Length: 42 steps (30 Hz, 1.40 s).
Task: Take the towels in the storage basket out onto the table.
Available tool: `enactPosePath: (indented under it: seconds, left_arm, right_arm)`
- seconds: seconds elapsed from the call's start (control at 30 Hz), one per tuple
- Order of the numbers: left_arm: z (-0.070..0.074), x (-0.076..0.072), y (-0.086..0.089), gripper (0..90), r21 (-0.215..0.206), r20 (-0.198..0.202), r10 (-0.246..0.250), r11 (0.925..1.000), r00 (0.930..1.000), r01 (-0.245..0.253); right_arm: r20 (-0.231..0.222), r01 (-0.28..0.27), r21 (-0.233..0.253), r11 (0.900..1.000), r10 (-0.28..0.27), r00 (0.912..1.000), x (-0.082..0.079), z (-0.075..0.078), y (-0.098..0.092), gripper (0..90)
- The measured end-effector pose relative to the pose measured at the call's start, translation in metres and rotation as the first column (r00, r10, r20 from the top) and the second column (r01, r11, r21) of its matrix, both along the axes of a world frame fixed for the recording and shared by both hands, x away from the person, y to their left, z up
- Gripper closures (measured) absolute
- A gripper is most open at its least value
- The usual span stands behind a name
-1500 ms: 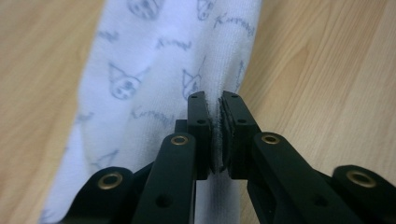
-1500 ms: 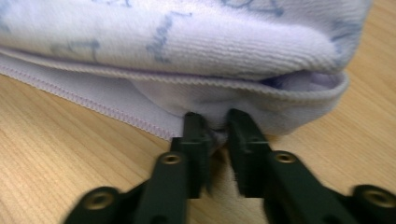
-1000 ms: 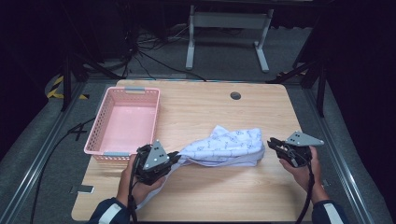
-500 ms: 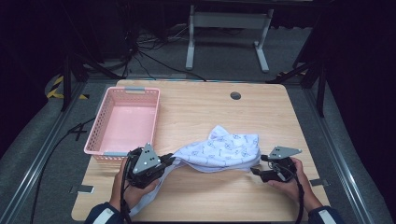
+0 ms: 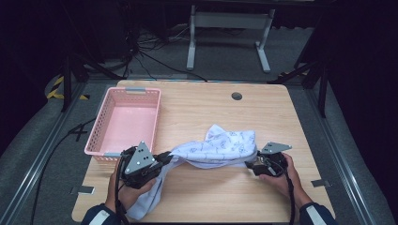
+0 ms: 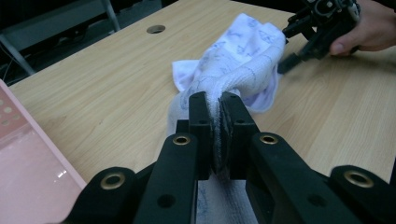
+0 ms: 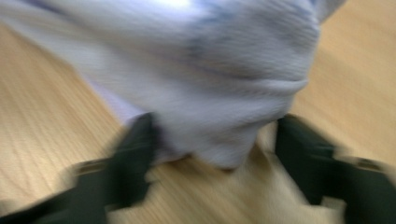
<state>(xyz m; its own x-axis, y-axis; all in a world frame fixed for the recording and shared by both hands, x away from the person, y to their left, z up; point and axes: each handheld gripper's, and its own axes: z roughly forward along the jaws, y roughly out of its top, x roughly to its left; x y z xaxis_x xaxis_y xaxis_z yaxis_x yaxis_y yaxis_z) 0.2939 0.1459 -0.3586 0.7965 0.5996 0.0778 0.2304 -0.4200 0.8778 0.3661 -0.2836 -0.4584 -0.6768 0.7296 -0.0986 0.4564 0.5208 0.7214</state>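
A white towel with a blue print (image 5: 220, 147) lies bunched across the front middle of the wooden table (image 5: 197, 108). My left gripper (image 5: 165, 157) is shut on the towel's left end; in the left gripper view its jaws (image 6: 214, 100) pinch a fold of the towel (image 6: 243, 60), and more cloth hangs below them. My right gripper (image 5: 248, 164) is at the towel's right end. The right gripper view is blurred, with my right gripper (image 7: 217, 140) open and one jaw on either side of the towel (image 7: 210, 70).
A pink plastic basket (image 5: 126, 122) stands empty at the table's left, just behind my left gripper. A round cable hole (image 5: 236, 96) sits at the back of the table. A metal stand (image 5: 225, 21) and cables are on the floor beyond.
My right gripper has moved left and forward until its open jaws straddle the towel's right end. My left gripper has drawn slightly left, still holding the towel.
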Motion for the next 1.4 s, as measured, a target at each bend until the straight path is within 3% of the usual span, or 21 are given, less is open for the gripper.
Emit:
enactPosePath:
  seconds: [0.03, 0.1, 0.17, 0.27, 0.33, 0.5, 0.63, 0.67, 0.73, 0.77, 0.8, 0.83, 0.87, 0.93, 1.03, 1.07, 1.13, 1.27, 1.3, 1.33, 1.4]
  left_arm:
    - [-0.001, 0.000, -0.001, 84.4, 0.005, -0.005, -0.003, 1.0000, 1.0000, 0.003]
    - [-0.002, -0.001, -0.002, 84.3, 0.018, -0.007, -0.008, 0.9998, 0.9999, 0.008]
    - [-0.001, -0.001, -0.001, 84.3, 0.036, -0.002, -0.013, 0.9993, 0.9999, 0.013]
    - [-0.002, -0.002, 0.000, 84.3, 0.054, -0.009, -0.021, 0.9983, 0.9998, 0.021]
    - [-0.003, -0.002, 0.001, 84.3, 0.057, -0.016, -0.025, 0.9980, 0.9996, 0.026]
    - [-0.017, 0.001, 0.001, 84.2, 0.091, -0.066, -0.023, 0.9954, 0.9976, 0.029]
    - [-0.027, 0.002, 0.001, 84.1, 0.107, -0.086, -0.027, 0.9935, 0.9959, 0.037]
    - [-0.032, 0.003, 0.000, 83.9, 0.131, -0.099, -0.032, 0.9903, 0.9946, 0.045]
    - [-0.036, 0.002, 0.001, 83.9, 0.148, -0.115, -0.040, 0.9873, 0.9925, 0.057]
    - [-0.036, 0.002, 0.001, 83.6, 0.148, -0.115, -0.040, 0.9873, 0.9925, 0.057]
    - [-0.039, 0.002, 0.001, 83.5, 0.157, -0.125, -0.043, 0.9856, 0.9913, 0.062]
    - [-0.043, 0.001, 0.002, 83.4, 0.166, -0.141, -0.046, 0.9837, 0.9889, 0.069]
    - [-0.043, 0.001, 0.002, 83.3, 0.166, -0.141, -0.046, 0.9837, 0.9889, 0.069]
    - [-0.049, 0.000, 0.005, 83.1, 0.181, -0.160, -0.045, 0.9807, 0.9861, 0.074]
    - [-0.054, -0.002, 0.010, 82.9, 0.198, -0.177, -0.044, 0.9771, 0.9832, 0.079]
    - [-0.058, -0.003, 0.011, 82.8, 0.196, -0.191, -0.040, 0.9775, 0.9809, 0.078]
    - [-0.063, -0.005, 0.013, 82.2, 0.201, -0.204, -0.047, 0.9756, 0.9778, 0.088]
    - [-0.072, -0.008, 0.017, 81.8, 0.220, -0.222, -0.050, 0.9704, 0.9738, 0.100]
    - [-0.074, -0.009, 0.018, 81.8, 0.222, -0.225, -0.037, 0.9710, 0.9736, 0.088]
    - [-0.076, -0.010, 0.020, 81.2, 0.218, -0.230, -0.032, 0.9724, 0.9726, 0.084]
    - [-0.078, -0.010, 0.023, 80.9, 0.220, -0.236, -0.029, 0.9720, 0.9714, 0.083]
  right_arm:
    - [0.003, -0.015, 0.016, 1.000, 0.015, 0.9999, 0.001, 0.000, 0.002, 65.3]
    - [0.040, -0.031, -0.012, 0.999, 0.031, 0.9987, 0.002, 0.004, 0.003, 75.9]
    - [0.043, -0.027, -0.014, 1.000, 0.027, 0.9987, 0.003, 0.007, 0.003, 77.4]
    - [0.113, 0.030, 0.017, 0.999, -0.032, 0.9931, 0.003, 0.025, -0.009, 79.2]
    - [0.126, 0.046, 0.032, 0.998, -0.050, 0.9908, 0.003, 0.030, -0.013, 79.2]
    - [0.296, 0.041, 0.089, 0.995, -0.065, 0.9531, 0.000, 0.083, -0.011, 79.7]
    - [0.343, -0.053, 0.081, 0.995, 0.022, 0.9392, -0.004, 0.104, 0.008, 79.7]
    - [0.363, -0.127, 0.035, 0.991, 0.106, 0.9260, -0.010, 0.113, 0.032, 79.7]
    - [0.361, -0.199, -0.008, 0.980, 0.189, 0.9134, -0.015, 0.117, 0.052, 79.5]
    - [0.361, -0.199, -0.008, 0.980, 0.189, 0.9134, -0.015, 0.117, 0.052, 79.5]
    - [0.293, -0.328, -0.064, 0.943, 0.332, 0.8968, -0.023, 0.113, 0.081, 79.3]
    - [0.277, -0.359, -0.087, 0.929, 0.368, 0.8876, -0.027, 0.109, 0.091, 79.3]
    - [0.277, -0.359, -0.087, 0.929, 0.368, 0.8876, -0.027, 0.109, 0.091, 79.3]
    - [0.195, -0.454, -0.119, 0.883, 0.469, 0.8612, -0.036, 0.090, 0.119, 79.0]
    - [0.098, -0.542, -0.147, 0.827, 0.558, 0.8243, -0.044, 0.058, 0.146, 78.6]
    - [0.079, -0.548, -0.143, 0.824, 0.561, 0.8238, -0.045, 0.052, 0.150, 78.5]
    - [0.046, -0.576, -0.156, 0.802, 0.589, 0.8071, -0.048, 0.038, 0.160, 77.6]
    - [0.031, -0.581, -0.125, 0.804, 0.589, 0.8075, -0.050, 0.031, 0.161, 76.7]
    - [0.030, -0.580, -0.112, 0.807, 0.586, 0.8099, -0.050, 0.029, 0.160, 74.0]
    - [0.023, -0.586, -0.073, 0.807, 0.589, 0.8078, -0.051, 0.029, 0.156, 62.3]
    - [0.027, -0.585, -0.071, 0.808, 0.588, 0.8082, -0.052, 0.030, 0.154, 58.6]
